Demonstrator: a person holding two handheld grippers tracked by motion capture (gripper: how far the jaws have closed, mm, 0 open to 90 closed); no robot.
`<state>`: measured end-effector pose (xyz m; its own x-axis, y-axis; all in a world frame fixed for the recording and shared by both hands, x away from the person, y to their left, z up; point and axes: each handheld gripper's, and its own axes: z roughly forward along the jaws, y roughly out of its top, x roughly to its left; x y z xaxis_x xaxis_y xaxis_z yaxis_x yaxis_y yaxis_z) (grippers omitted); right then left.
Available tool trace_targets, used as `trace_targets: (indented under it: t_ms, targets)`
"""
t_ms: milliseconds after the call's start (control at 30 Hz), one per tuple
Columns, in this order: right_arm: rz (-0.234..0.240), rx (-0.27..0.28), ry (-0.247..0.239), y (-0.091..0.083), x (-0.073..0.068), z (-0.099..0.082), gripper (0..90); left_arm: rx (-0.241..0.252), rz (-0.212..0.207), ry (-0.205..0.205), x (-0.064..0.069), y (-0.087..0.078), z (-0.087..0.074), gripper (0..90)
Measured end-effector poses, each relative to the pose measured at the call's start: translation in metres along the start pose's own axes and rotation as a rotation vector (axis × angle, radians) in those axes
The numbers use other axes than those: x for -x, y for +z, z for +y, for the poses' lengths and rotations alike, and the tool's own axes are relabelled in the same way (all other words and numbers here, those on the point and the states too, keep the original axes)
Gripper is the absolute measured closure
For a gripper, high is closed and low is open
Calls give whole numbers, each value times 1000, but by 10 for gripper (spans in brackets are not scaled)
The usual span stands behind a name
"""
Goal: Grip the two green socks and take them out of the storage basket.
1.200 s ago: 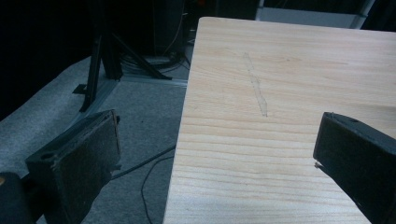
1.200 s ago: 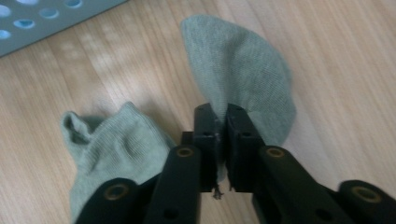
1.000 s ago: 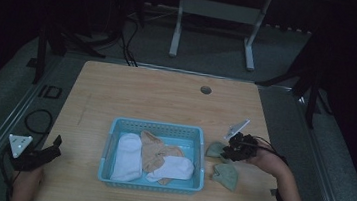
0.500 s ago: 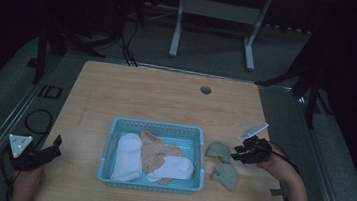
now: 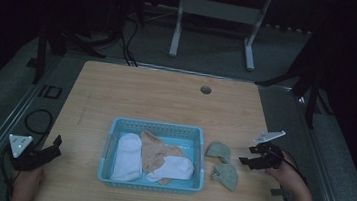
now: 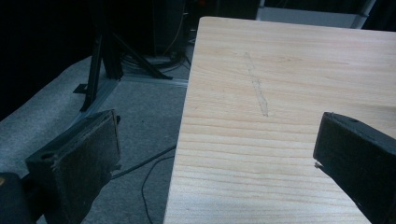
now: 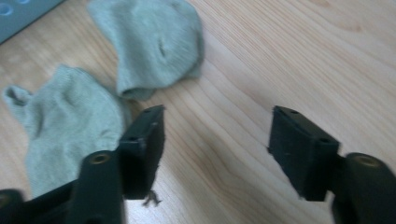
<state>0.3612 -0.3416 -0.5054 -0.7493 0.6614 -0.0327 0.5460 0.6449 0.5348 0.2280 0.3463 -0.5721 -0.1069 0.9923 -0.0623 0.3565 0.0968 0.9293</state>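
Observation:
Two green socks lie on the wooden table (image 5: 166, 99) just right of a blue basket (image 5: 156, 125): one farther back (image 5: 219, 151) (image 7: 154, 42), one nearer the front (image 5: 226, 176) (image 7: 70, 126). The basket holds a white sock (image 5: 127, 156), a tan sock (image 5: 156, 148) and another white sock (image 5: 175, 169). My right gripper (image 5: 245, 155) (image 7: 217, 126) hovers right of the green socks. Its jaws have just been opening and nothing is between them. My left gripper (image 5: 56, 145) (image 6: 217, 140) rests open at the table's front left corner, over the table's edge.
A round cable hole (image 5: 205, 90) sits near the table's back edge. Cables (image 5: 38, 121) trail on the grey floor left of the table. A metal stand (image 5: 215, 14) is behind the table.
The right gripper has drawn back to the right, away from the green socks, and its jaws have spread. The far green sock now lies free on the table. The left gripper has not moved.

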Motion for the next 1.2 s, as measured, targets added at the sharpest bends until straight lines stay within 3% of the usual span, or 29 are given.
trace_targets:
  t_ms: [133,333,533,633,833,1100,1200]
  targets:
    - [-27,19,37,2,0,-11,274,1,0,-2,0,0,0,7]
    - [-80,104,131,0,3,-28,253,1,-1,-4,0,0,0,7]
    - [-136,154,210,2,4,-44,133,0,-1,-5,0,0,0,7]
    - [-119,169,248,3,4,-52,100,1,-1,-6,0,0,0,7]
    - [-127,179,305,8,1,-67,100,1,-2,-6,0,0,0,7]
    - [-250,300,373,5,-4,-80,100,1,-2,-4,0,0,0,7]
    - [-312,369,437,2,-4,-85,100,0,-2,-3,0,0,0,7]
